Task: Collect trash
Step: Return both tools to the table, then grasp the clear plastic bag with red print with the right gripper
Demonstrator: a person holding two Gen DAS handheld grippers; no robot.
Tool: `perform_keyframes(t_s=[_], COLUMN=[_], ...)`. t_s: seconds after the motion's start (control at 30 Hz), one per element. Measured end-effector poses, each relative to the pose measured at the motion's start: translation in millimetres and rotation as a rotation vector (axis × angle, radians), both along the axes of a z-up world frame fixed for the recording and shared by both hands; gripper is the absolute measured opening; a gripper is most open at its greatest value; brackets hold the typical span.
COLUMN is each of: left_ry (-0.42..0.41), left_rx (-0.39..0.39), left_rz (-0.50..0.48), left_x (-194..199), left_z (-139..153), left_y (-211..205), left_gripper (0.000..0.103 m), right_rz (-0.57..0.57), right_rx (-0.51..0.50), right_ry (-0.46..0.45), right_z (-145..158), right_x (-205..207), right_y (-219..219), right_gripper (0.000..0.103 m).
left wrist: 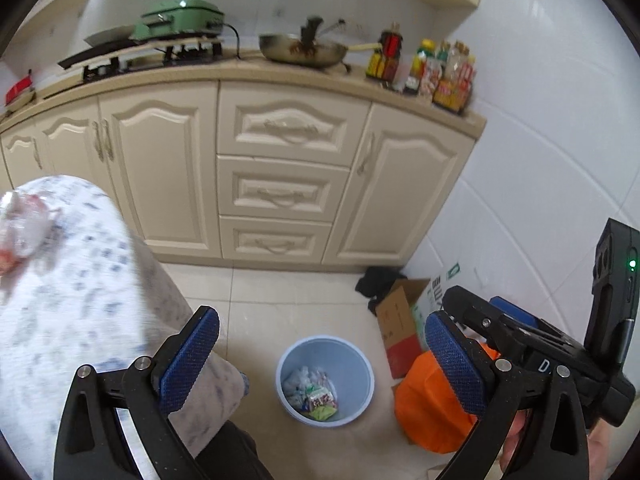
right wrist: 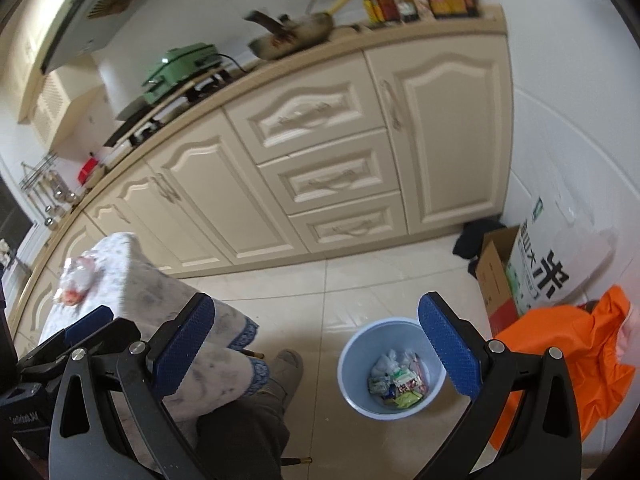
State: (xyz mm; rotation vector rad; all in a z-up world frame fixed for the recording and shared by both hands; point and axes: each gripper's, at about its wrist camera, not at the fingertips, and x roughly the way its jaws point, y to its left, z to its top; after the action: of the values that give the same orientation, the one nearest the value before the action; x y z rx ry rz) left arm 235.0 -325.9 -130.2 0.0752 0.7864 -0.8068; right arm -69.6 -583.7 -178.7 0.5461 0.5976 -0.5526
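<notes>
A: What are the grippers doing?

B: Both stand wide open with nothing between the blue pads. The left gripper (left wrist: 322, 360) hangs above the floor, and the right gripper (right wrist: 316, 350) is the same, its jaws spread as far as they go. Neither touches anything.

A: And the trash?

B: Most of it lies in the pale blue bin (left wrist: 290, 354) on the tiled floor, just beyond the fingertips: crumpled wrappers (left wrist: 312, 392) piled at the bottom. The bin stands upright, near the table's rounded corner.

A: Anything still out?

B: A crumpled clear plastic bag with something red in it (right wrist: 76, 280) sits on the cloth-covered table (right wrist: 132, 276), towards its far edge. It is blurred, so I cannot tell more.

A: What is beside the bin?

B: An orange bag (right wrist: 560, 360) to its right, with an open cardboard box (right wrist: 496, 280) behind that against the white wall.

A: Further back?

B: Cream cabinets (left wrist: 280, 188), and on the counter a frying pan (left wrist: 304, 50), a green electric cooker (left wrist: 180, 18) and bottles (left wrist: 436, 72) at the right-hand end.
</notes>
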Motion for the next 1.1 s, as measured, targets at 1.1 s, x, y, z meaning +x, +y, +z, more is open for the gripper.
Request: perform_keyframes(t_s=[1.1], left_ry=[-0.209], left_rx=[-0.098], left_rz=[0.515], left_x=[-137.4], left_z=[81.1], left_y=[340.0], left_gripper=[0.102], right_rz=[0.524], right_rx=[-0.264], right_ry=[-0.068], right_z=[98.1], right_x=[159.7], right_y=[251.2], right_gripper=[0.103])
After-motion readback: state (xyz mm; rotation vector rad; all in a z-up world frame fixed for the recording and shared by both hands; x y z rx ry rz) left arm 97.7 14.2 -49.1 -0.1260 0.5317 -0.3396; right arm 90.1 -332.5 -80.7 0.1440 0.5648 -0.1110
